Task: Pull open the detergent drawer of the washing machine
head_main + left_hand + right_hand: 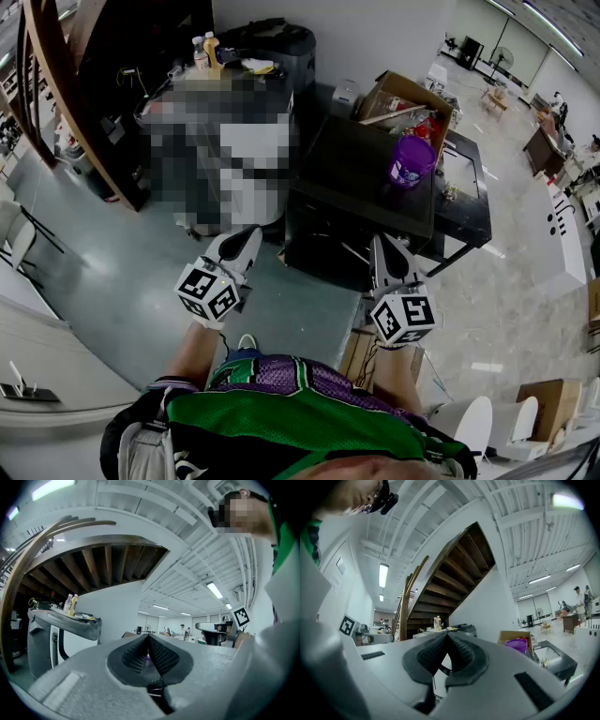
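Fingers of the left gripper [247, 236] are clenched tip to tip with nothing between them, as the left gripper view [148, 637] shows. The right gripper [383, 244] is the same in its own view [446, 635]: pads meeting at the tips, empty. Both are held level in front of the person's body, side by side and apart, above the grey floor [122, 281]. The washing machine [274, 43] stands ahead of them, well apart from both, closer to the left gripper's side. It has a dark rounded top carrying two bottles [205, 50] and some clutter. Its front is obscured in the head view and seen only edge-on in the left gripper view [43, 641], so the detergent drawer cannot be made out. Just beside the machine on the right is a black bench [361, 183] with a purple tub [411, 160] and an open cardboard box [405, 101]. A wooden staircase [58, 89] rises at the left.
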Available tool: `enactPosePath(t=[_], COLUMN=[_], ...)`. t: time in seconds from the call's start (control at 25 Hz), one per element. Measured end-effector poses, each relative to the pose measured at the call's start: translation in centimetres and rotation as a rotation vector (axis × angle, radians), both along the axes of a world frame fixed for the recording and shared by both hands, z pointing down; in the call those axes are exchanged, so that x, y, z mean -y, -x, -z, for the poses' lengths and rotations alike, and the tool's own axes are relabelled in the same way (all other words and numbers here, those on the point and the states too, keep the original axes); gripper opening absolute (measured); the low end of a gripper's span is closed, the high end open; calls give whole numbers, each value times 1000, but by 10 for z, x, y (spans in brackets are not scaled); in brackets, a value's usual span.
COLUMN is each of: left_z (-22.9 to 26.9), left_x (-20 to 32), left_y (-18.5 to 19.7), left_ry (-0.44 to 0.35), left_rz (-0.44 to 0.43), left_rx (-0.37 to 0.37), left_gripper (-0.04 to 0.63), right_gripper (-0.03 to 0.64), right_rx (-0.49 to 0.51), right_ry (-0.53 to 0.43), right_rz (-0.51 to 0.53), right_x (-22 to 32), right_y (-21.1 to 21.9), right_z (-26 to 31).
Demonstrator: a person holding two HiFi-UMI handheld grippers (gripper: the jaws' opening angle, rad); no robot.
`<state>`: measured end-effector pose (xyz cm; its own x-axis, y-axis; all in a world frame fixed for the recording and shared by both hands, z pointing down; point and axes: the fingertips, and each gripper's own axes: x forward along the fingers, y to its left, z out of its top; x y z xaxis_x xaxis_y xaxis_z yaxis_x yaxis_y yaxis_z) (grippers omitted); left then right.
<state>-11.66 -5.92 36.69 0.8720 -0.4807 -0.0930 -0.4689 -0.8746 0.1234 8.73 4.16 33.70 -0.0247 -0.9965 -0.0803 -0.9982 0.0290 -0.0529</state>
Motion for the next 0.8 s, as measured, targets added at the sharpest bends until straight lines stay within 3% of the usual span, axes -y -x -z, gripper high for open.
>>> enactPosePath(t=[0.8], left_z=[-4], left_x=[-32], left_y=[-15], left_ry=[43], left_rz=[8], left_rx=[5], left_gripper=[18], right_gripper=[0], right_rx=[28], right_ry=[-23], right_rz=[20], right_x=[-35], right_y=[-12], right_z=[2])
